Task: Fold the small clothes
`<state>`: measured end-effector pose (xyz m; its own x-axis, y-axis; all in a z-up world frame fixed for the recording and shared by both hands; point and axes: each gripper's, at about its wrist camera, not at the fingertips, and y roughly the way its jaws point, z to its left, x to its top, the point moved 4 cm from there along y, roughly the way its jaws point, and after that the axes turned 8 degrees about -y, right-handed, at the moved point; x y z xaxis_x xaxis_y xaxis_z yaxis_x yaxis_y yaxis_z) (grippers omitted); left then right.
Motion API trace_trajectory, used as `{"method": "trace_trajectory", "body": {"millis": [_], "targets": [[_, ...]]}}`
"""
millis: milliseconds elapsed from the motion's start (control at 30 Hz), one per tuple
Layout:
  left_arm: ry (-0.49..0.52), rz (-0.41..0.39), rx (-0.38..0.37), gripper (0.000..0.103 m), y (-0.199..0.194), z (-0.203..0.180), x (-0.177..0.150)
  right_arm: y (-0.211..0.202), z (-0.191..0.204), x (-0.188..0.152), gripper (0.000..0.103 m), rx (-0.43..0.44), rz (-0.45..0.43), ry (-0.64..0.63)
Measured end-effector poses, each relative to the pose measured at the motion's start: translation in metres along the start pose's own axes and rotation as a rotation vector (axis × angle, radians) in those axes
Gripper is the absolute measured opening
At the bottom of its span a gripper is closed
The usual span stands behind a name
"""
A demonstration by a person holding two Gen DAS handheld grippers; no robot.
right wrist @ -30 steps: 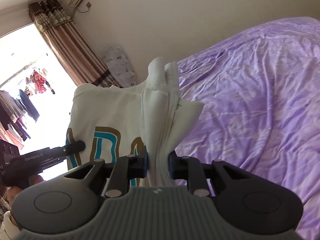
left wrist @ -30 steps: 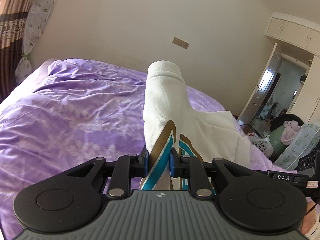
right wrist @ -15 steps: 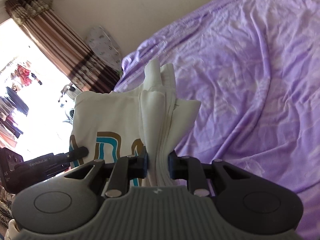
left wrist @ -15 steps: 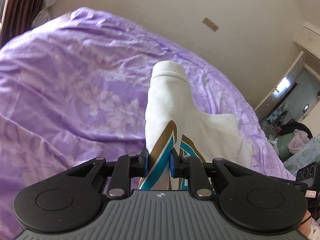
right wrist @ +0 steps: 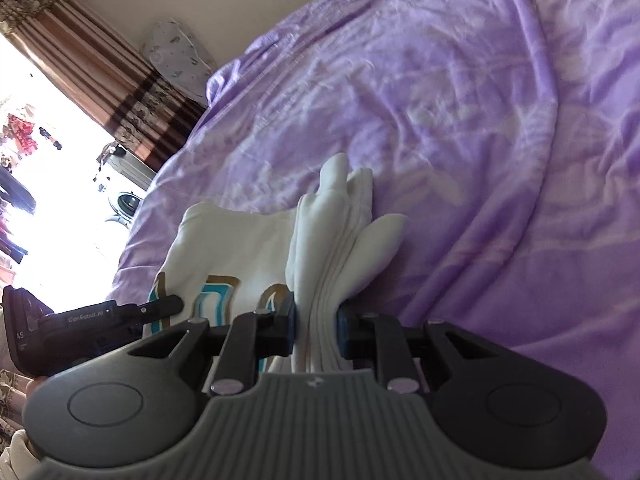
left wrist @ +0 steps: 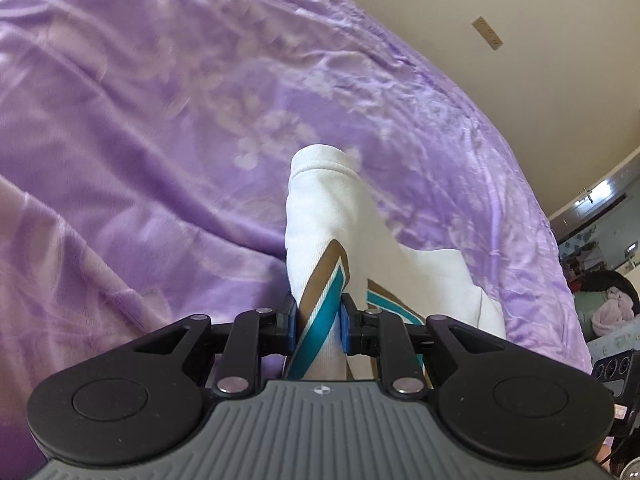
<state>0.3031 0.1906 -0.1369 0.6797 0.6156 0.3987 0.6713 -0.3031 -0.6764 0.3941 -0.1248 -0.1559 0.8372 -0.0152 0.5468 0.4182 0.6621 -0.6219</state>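
In the right wrist view, a bright window (right wrist: 36,168) sat at nine o'clock, with a striped brown curtain (right wrist: 96,76) at ten o'clock beside it and a patterned cushion (right wrist: 178,60) near eleven o'clock against the wall. Below these, at eight o'clock, the left gripper (right wrist: 176,304) reached in from the side, its jaws clamped on the printed edge of a white sweatshirt (right wrist: 236,248). The garment, marked with teal and brown lettering, hung stretched between the two tools over the purple bedspread (right wrist: 460,120); whether any of it touched the bed could not be told. At centre, the right gripper (right wrist: 316,324) had its jaws pressed together on a thick bunch of ribbed white fabric, with gathered folds standing up toward twelve o'clock. In the left wrist view, the bedspread (left wrist: 160,140) filled the frame from nine o'clock across to two o'clock, rumpled and somewhat blurred. At centre the left gripper (left wrist: 318,320) pinched the sweatshirt (left wrist: 332,208) across its teal and brown stripe, a cuffed sleeve rising toward twelve o'clock. A wall socket (left wrist: 487,33) sat at one o'clock, and a doorway (left wrist: 596,220) opened at three o'clock.
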Motion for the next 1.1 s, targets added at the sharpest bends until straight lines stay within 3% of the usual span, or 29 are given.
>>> {"method": "trace_trajectory", "body": {"millis": [133,333,433,500,667,833,933,1100], "targets": [[-0.011,0.004,0.014,0.033,0.01,0.011,-0.003,0.017,-0.016,-0.005,0.016,-0.003,0.02,0.023],[0.028,0.001,0.039,0.035,0.011,0.008,-0.005,0.033,-0.028,-0.012,0.018,-0.016,0.042,0.018],[-0.01,0.012,0.025,0.035,0.004,0.006,0.002,0.028,-0.024,-0.01,0.028,-0.002,0.024,0.009],[-0.012,0.004,0.023,0.036,0.005,0.006,0.009,0.021,-0.021,-0.007,0.044,-0.003,0.006,0.0],[-0.096,-0.033,-0.008,0.038,0.011,0.01,0.029,0.023,-0.029,0.011,0.052,0.018,-0.025,0.051],[-0.107,-0.064,0.006,0.038,0.025,0.01,0.044,0.034,-0.047,0.024,0.05,0.055,-0.042,0.15],[-0.064,-0.09,0.032,0.039,0.03,0.008,0.045,0.033,-0.042,0.028,0.029,-0.006,-0.069,0.087],[0.077,-0.119,0.123,0.039,0.041,0.001,0.038,0.041,-0.037,0.028,0.021,-0.117,-0.051,-0.036]]}}
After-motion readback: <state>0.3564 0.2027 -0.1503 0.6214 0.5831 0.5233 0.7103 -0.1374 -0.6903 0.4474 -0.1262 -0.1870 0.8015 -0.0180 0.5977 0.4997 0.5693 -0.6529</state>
